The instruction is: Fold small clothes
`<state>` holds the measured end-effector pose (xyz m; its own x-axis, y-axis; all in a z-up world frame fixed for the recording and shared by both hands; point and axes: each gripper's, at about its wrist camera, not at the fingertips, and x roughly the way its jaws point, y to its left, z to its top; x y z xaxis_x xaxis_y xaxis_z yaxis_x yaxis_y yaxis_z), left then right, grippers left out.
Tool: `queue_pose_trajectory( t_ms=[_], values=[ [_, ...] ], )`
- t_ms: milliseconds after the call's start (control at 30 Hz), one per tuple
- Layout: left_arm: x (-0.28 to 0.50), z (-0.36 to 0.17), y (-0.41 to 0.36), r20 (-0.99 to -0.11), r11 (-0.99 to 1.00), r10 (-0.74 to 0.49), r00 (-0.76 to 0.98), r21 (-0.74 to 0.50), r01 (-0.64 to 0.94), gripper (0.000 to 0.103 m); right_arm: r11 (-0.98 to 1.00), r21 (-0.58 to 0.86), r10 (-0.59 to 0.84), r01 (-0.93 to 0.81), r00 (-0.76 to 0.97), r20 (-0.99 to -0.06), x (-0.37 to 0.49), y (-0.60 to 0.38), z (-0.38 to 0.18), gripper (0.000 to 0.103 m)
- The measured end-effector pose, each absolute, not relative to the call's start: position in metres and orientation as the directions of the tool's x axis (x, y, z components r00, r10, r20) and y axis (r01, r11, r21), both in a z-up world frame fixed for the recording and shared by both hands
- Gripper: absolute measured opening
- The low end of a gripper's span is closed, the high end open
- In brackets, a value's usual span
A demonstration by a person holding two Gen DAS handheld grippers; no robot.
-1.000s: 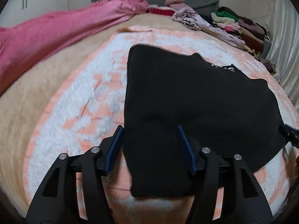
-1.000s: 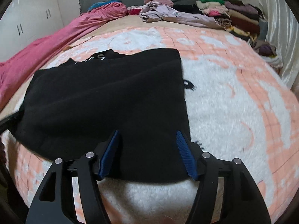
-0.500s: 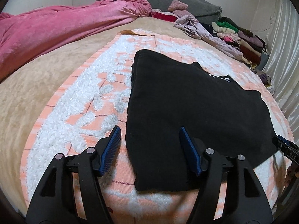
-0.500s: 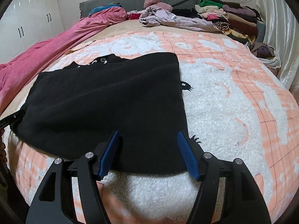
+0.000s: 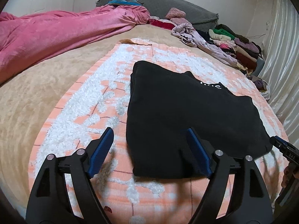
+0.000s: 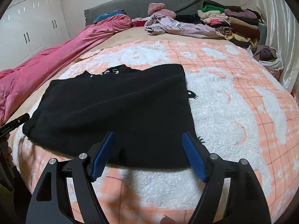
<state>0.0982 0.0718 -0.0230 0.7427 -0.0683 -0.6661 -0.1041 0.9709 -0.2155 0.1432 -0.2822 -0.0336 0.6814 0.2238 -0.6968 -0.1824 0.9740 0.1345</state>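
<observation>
A black garment with white lettering lies folded flat on an orange and white fluffy blanket; it also shows in the right wrist view. My left gripper is open and empty, held above the garment's near left corner. My right gripper is open and empty, held above the garment's near right corner. The right gripper's tip shows at the right edge of the left wrist view.
A pink quilt lies along the left of the bed. A lilac garment and a stack of folded clothes sit at the far right by a grey headboard. A white curtain hangs on the right.
Both grippers have pulled back and up from the garment's near edge, open throughout. The garment lies still on the blanket.
</observation>
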Motion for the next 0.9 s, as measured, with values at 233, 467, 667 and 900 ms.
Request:
queue_pose_trajectory(
  t_ms=[233,467,667,900],
  values=[
    [0.094,-0.015,0.071,-0.657,0.973,-0.063,0.751,-0.209,-0.101,0.087,0.968,0.136,0.247,-0.212,0.699,-0.671,0.136,-0.274,-0.019,0.089],
    [0.089,-0.006,0.074,-0.647,0.976,-0.050,0.761,-0.192,-0.099,0.093,0.963,0.109,0.254,-0.245,0.706,-0.661,0.132,-0.256,-0.010,0.090],
    [0.086,0.000,0.079,-0.640,0.978,-0.028,0.768,-0.178,-0.112,0.093,0.952,0.095,0.281,-0.290,0.709,-0.647,0.128,-0.235,-0.001,0.093],
    [0.085,0.004,0.091,-0.638,0.974,-0.013,0.770,-0.183,-0.135,0.093,0.931,0.097,0.330,-0.353,0.696,-0.637,0.128,-0.201,0.002,0.094]
  ],
)
